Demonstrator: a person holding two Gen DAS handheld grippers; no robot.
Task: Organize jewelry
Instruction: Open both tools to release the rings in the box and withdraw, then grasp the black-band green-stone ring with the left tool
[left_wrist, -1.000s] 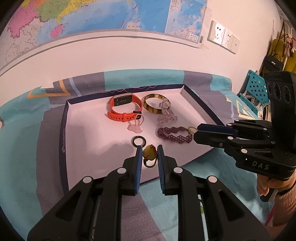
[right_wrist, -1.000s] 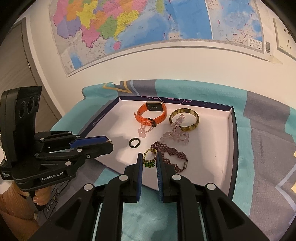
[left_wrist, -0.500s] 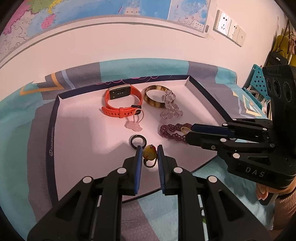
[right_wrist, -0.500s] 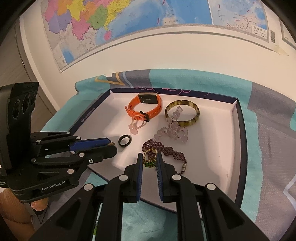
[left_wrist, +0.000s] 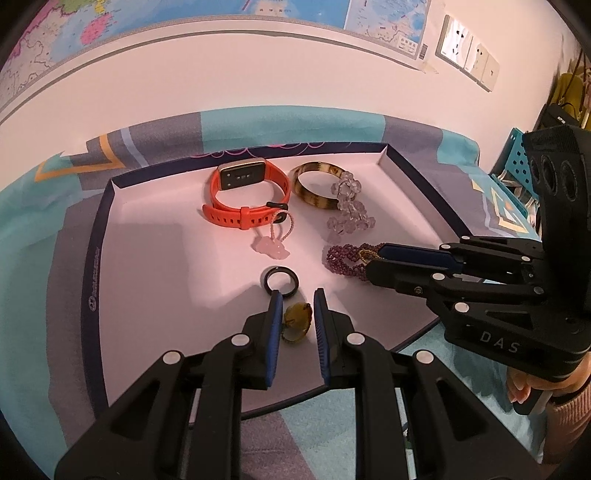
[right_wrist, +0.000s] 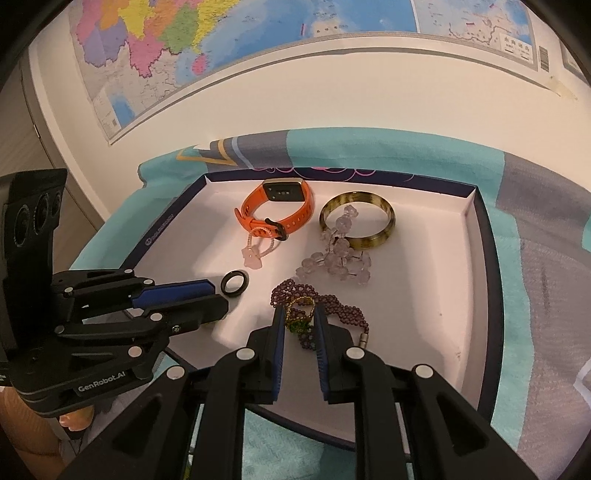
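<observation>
A shallow white tray (left_wrist: 94, 258) (right_wrist: 487, 258) holds an orange watch (left_wrist: 243, 218) (right_wrist: 299, 221), a tortoiseshell bangle (left_wrist: 314, 199) (right_wrist: 373, 240), a clear bead bracelet (left_wrist: 349, 218) (right_wrist: 340, 258), a purple bead bracelet (left_wrist: 343, 254) (right_wrist: 340, 310), a pink charm (left_wrist: 271, 249) (right_wrist: 252, 260) and a black ring (left_wrist: 264, 281) (right_wrist: 245, 284). My left gripper (left_wrist: 296, 301) (right_wrist: 218, 297) is shut on a yellow-stone ring (left_wrist: 295, 321), low over the tray's near edge beside the black ring. My right gripper (right_wrist: 300, 314) (left_wrist: 375, 256) grips a green-gold beaded ring (right_wrist: 301, 317) just over the purple bracelet; its jaws are opening.
The tray lies on a teal and grey patterned cloth (right_wrist: 406, 155) against a white wall with a map (right_wrist: 221, 37). Wall sockets (left_wrist: 469, 59) and a blue perforated stool (left_wrist: 513, 155) are at the right. A hand (left_wrist: 524, 384) holds the right gripper's handle.
Both grippers have sunk toward the tray. The right one has brought its beaded ring down over the purple bracelet. The yellow-stone ring sits lower between the left pads.
</observation>
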